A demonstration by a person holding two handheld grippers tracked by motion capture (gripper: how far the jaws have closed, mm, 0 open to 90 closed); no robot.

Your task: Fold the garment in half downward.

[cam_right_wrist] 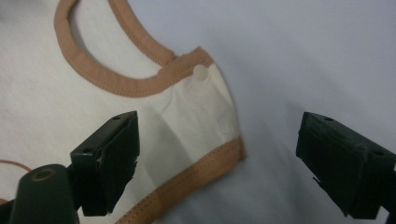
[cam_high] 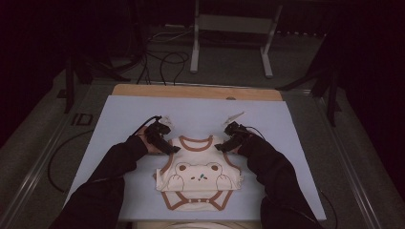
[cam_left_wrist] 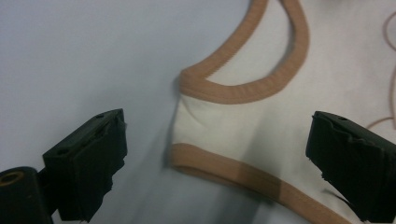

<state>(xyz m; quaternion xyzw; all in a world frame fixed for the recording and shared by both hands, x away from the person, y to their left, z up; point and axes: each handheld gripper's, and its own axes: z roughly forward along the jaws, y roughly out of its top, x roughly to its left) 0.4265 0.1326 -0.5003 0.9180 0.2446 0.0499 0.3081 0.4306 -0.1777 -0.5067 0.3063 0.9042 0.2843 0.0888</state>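
While both forearms reached in from the near edge, a cream bodysuit (cam_high: 198,174) with brown trim lay flat on the pale blue mat (cam_high: 119,119), toward its near side and about midway between left and right. Its snap crotch pointed to the near edge, a bear face sat on its chest, and its neckline lay at the far end.

At the far left shoulder of the garment hovered the left gripper (cam_high: 168,147), its jaws spread wide with nothing held. Seen from the left gripper view, the left shoulder strap (cam_left_wrist: 224,126) lay between the two black jaws, and neither pad touched the cloth. At the far right shoulder stood the right gripper (cam_high: 224,145), likewise wide open and empty. From the right gripper view, the right shoulder strap (cam_right_wrist: 201,112), with a small white snap (cam_right_wrist: 200,71) on its brown binding, lay between the jaws, clear of both pads.

Beyond the mat ran a strip of wooden tabletop (cam_high: 191,90). Farther off, on the dark floor, lay loose cables (cam_high: 167,59) and a grey metal stand (cam_high: 234,28).
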